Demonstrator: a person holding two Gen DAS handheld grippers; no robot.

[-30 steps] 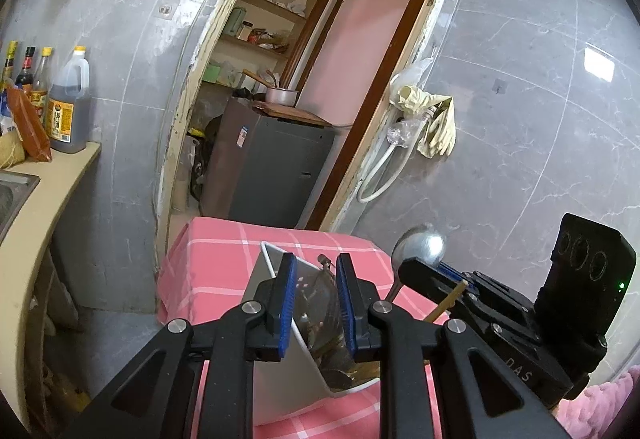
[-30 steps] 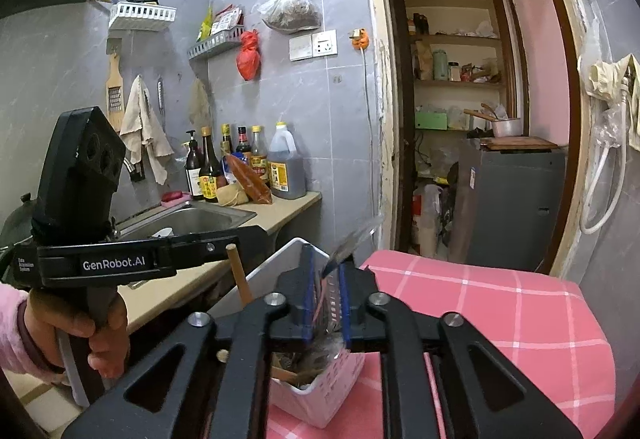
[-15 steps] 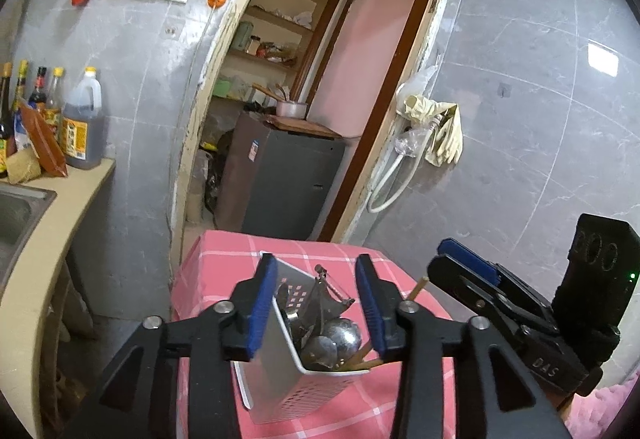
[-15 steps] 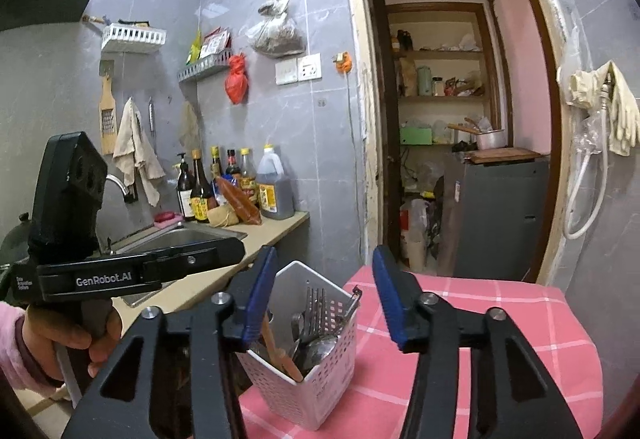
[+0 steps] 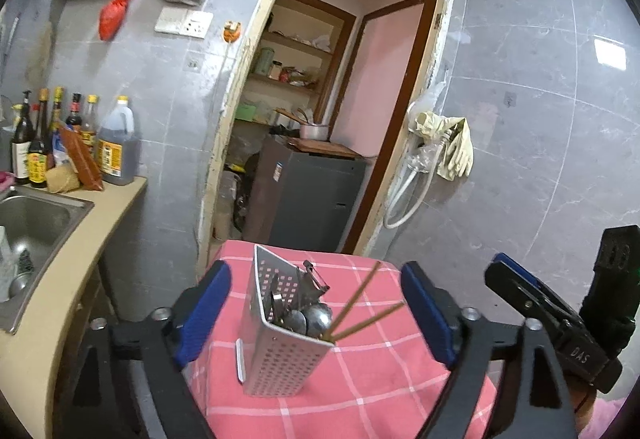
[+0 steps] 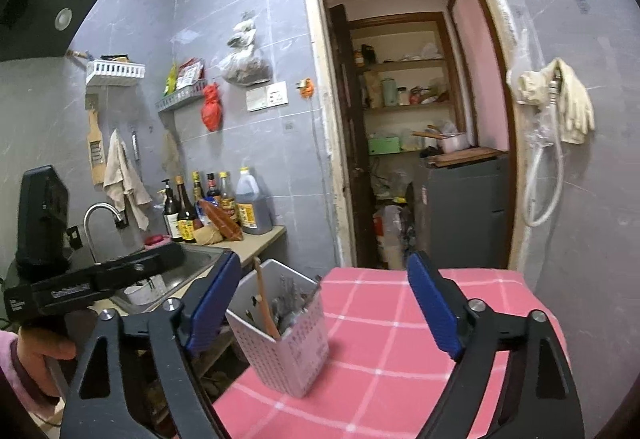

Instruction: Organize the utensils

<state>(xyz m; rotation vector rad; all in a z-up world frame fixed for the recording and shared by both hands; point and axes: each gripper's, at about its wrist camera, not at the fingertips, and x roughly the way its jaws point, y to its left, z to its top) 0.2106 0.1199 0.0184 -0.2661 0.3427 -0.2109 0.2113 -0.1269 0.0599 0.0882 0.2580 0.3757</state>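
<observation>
Left wrist view, kitchen corner: white perforated caddy (image 5: 280, 335) upright at centre frame on pink checked tablecloth (image 5: 372, 391), packed with metal spoons (image 5: 308, 317), a fork-like piece and wooden chopsticks (image 5: 360, 313) leaning out toward 2 o'clock. Left gripper (image 5: 316, 311) released, blue pads spread wide at 9 and 3 o'clock of the caddy, just opened, caddy framed between the pads, neither touching it. Right gripper body (image 5: 560, 327) at 3 o'clock, gripped by a hand in a pink sleeve.

Right wrist view: right gripper (image 6: 328, 303) likewise released, just opened, holding nothing; same caddy (image 6: 288, 343) at 7 o'clock of centre, close by the left pad, a wooden handle (image 6: 266, 303) sticking up from it. Sink (image 6: 188, 271) and sauce bottles (image 6: 208, 207) at 9 o'clock.

Utensils apparently all gathered in the caddy; no loose pieces visible on the cloth. Task judged at or near its end, both claws clear.
</observation>
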